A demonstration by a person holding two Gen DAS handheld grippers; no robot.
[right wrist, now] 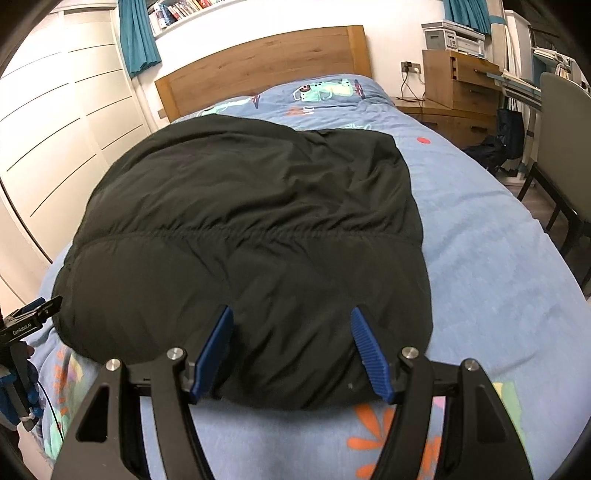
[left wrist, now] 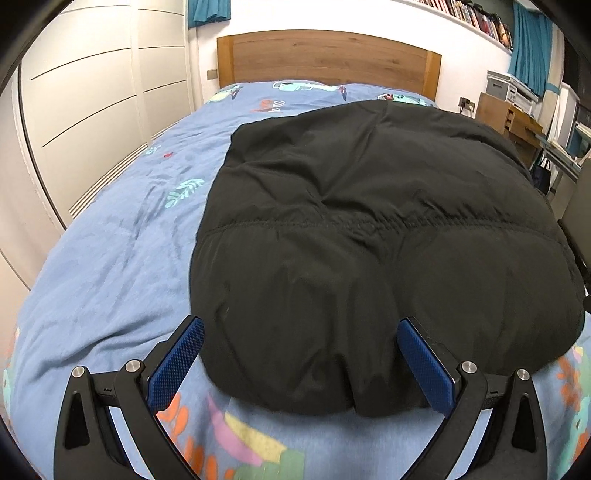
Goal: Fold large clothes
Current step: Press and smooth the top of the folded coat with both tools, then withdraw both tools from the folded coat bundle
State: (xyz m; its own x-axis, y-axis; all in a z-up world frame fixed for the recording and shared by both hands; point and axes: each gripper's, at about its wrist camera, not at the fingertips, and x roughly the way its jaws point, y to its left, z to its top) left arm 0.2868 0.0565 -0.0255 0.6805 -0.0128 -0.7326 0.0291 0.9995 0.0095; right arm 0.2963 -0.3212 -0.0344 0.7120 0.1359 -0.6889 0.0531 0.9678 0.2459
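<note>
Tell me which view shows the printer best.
The right wrist view: the printer sits whole and unblocked on the wooden cabinet beside the bed. The left wrist view shows it too, but smaller, squeezed toward the right edge past the black jacket.

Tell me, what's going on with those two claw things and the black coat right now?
Left gripper open, right gripper open, fingers empty. Black puffy jacket lies folded on the blue bedspread, both grippers at its near edge. Nothing in the way.
</note>
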